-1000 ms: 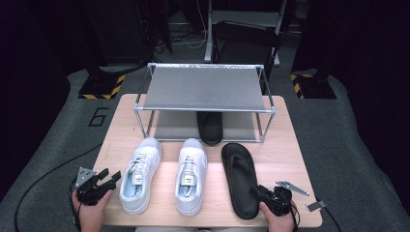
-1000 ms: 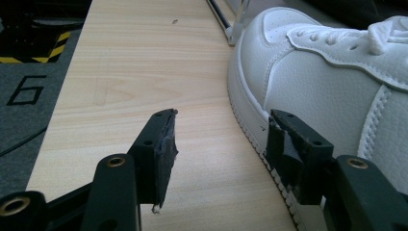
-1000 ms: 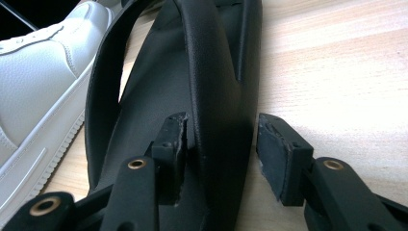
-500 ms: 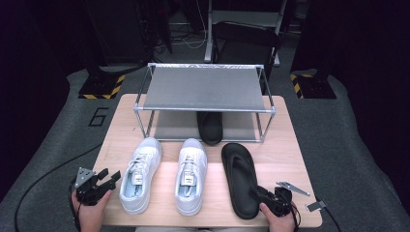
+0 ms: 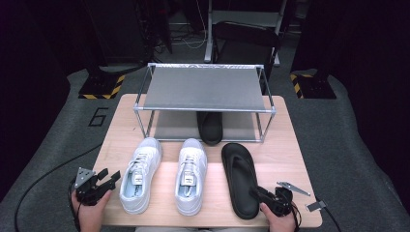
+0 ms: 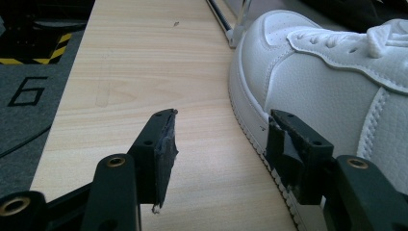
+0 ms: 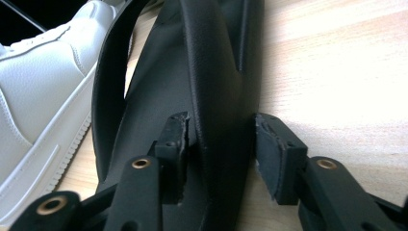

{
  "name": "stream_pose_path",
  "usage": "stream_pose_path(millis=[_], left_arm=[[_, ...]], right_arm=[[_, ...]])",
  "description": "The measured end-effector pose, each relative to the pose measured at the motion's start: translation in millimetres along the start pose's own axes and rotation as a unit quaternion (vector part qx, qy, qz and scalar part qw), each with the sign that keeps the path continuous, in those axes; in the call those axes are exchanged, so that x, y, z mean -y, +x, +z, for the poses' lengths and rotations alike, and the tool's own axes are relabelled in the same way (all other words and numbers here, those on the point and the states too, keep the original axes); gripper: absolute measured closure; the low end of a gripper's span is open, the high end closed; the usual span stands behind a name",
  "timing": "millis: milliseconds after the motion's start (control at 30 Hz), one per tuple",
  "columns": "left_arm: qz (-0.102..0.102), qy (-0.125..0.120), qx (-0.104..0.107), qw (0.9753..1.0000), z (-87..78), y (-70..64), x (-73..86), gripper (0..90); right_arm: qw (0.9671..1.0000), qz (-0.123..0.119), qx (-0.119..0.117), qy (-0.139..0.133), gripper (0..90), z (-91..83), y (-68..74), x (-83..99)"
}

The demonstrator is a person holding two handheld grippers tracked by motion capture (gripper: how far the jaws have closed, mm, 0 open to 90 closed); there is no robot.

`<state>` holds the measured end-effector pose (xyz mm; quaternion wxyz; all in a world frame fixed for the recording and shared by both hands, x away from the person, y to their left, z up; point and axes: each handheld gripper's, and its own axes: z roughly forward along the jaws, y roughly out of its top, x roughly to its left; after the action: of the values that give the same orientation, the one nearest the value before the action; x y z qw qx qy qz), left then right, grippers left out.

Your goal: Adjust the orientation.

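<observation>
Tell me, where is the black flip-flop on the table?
In the high view the black flip-flop lies at the table's right front, beside the right white sneaker, with the right tongs around its strap.

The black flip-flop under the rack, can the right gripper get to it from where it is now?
Probably not yet. The right gripper has its open jaws around the strap of the near flip-flop. The flip-flop under the rack lies beyond it, half under the shelf, though its near end pokes out in front, unobstructed.
</observation>
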<state>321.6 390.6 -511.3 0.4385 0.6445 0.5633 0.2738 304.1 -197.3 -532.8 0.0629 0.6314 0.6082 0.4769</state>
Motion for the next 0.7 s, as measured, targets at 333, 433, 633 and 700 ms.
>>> stream_pose_path(millis=[333, 433, 633, 700], left_arm=[[0.001, -0.002, -0.001, 1.0000, -0.1, 0.1, -0.2, 43.5], [0.001, -0.004, -0.001, 1.0000, -0.2, 0.5, -0.1, 43.5], [-0.001, -0.011, -0.004, 0.9999, 0.1, 0.4, 0.1, 43.5], [0.000, -0.011, -0.004, 0.9999, 0.0, 0.4, 0.1, 43.6]], right_arm=[[0.9998, 0.019, 0.006, -0.005, 63.6, -1.4, 0.8, -0.5], [0.9996, 0.025, 0.007, -0.010, 64.4, -1.9, 0.4, 0.4], [0.9991, 0.038, 0.007, -0.015, 65.3, -2.5, 0.4, 2.1], [0.9991, 0.037, 0.008, -0.019, 65.6, -2.8, 1.5, 2.4]])
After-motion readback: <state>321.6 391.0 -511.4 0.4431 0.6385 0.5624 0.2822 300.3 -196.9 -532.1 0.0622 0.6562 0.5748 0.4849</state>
